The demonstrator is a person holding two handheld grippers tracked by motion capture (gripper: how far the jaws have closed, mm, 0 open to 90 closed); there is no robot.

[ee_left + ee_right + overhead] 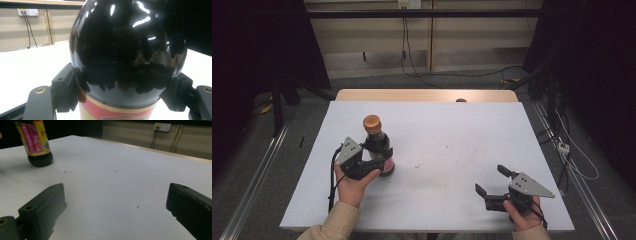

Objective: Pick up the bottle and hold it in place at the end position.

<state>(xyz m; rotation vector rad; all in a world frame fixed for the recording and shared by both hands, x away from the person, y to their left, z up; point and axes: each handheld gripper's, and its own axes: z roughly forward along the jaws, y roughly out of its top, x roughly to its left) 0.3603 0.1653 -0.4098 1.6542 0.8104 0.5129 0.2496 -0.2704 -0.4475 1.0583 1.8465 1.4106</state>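
A dark sauce bottle (375, 136) with an orange-brown cap and a red and yellow label stands upright on the white table (462, 130), left of the middle. My left gripper (381, 157) is shut on the bottle's body, one jaw on each side. In the left gripper view the glossy black bottle (125, 50) sits between the jaws of the left gripper (122, 92), just above the label. My right gripper (490, 179) is open near the front right edge with nothing between its jaws. The right gripper view shows the right gripper (117, 205) over bare table, with the bottle (37, 145) far off at the upper left.
A wooden strip (427, 95) runs along the table's far edge, with a small dark object (461, 100) on it. Faint specks (68, 172) mark the sheet near the middle. Cables (452, 75) and metal rails (257, 170) lie on the floor around the table.
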